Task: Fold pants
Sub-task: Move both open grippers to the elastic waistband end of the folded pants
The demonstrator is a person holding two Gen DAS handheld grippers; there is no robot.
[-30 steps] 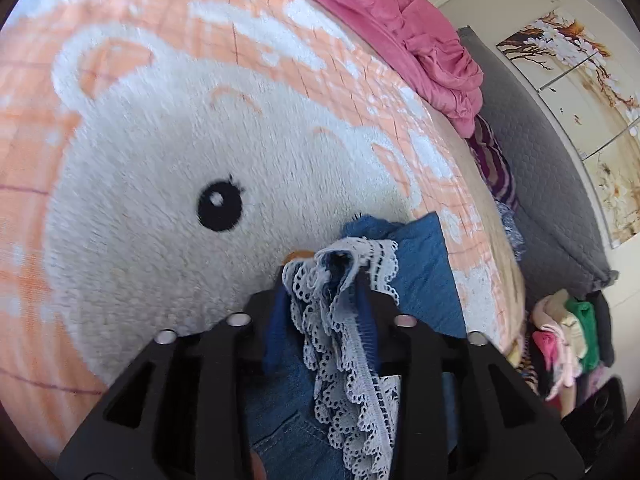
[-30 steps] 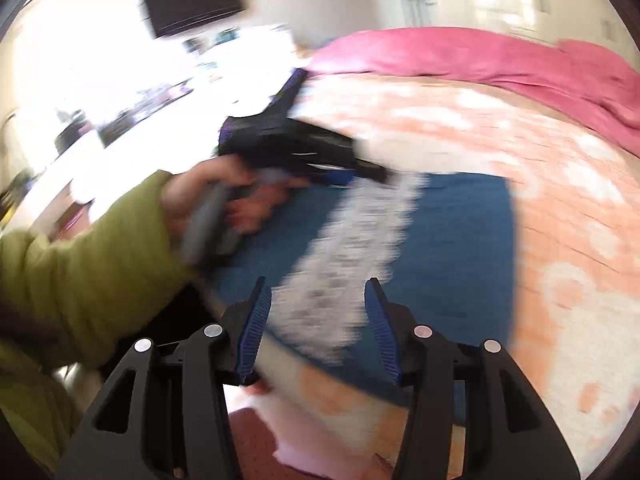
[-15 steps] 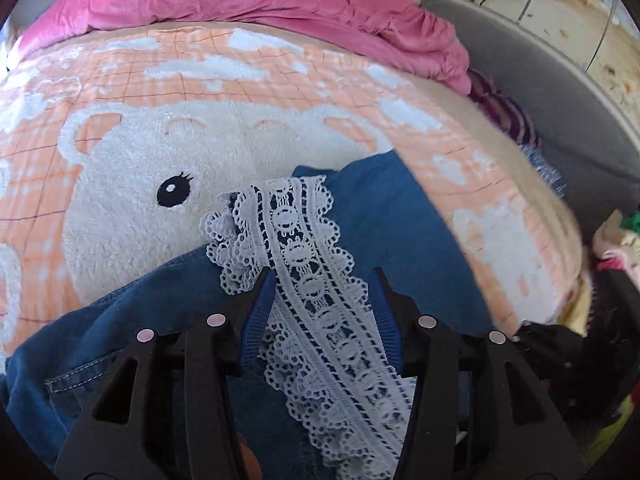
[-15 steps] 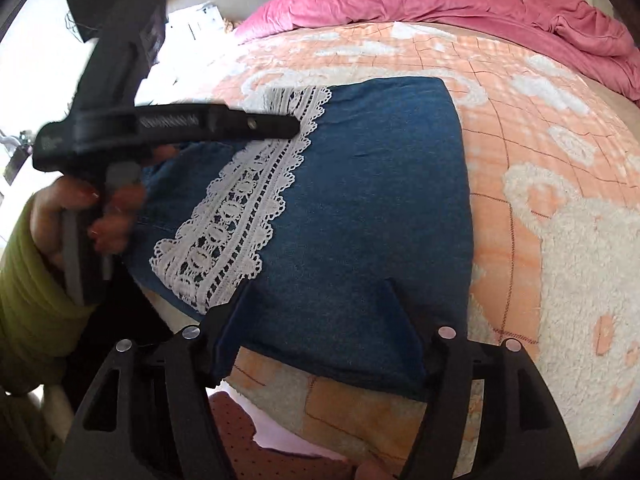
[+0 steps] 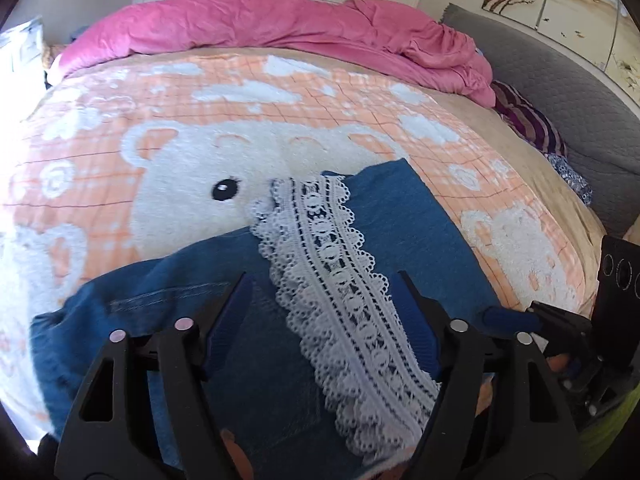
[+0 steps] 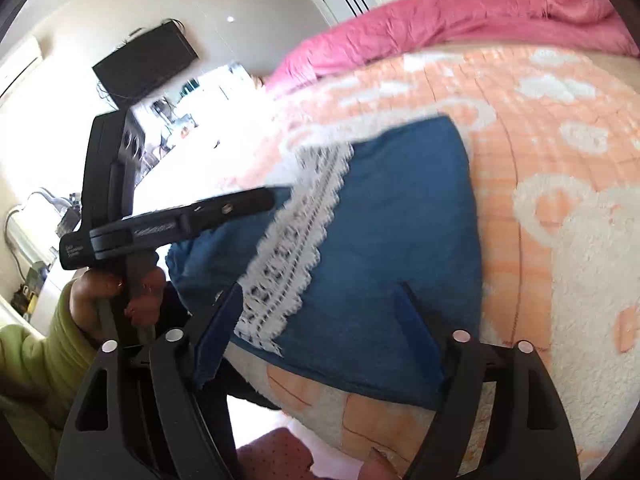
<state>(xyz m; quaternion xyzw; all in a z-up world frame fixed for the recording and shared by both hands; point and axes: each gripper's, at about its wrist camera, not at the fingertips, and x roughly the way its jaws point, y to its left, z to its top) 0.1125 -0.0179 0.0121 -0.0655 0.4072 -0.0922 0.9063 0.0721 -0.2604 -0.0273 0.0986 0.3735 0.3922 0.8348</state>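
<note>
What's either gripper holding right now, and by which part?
Nothing. The left tongs are open above the jeans, straddling the lace strip without clamping it. The right tongs are open too, over the near edge of the jeans.

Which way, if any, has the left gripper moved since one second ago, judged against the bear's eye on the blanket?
Yes. The left gripper has pulled back toward the person, away from the bear's eye, and now stands open, having let go of the lace trim.
</note>
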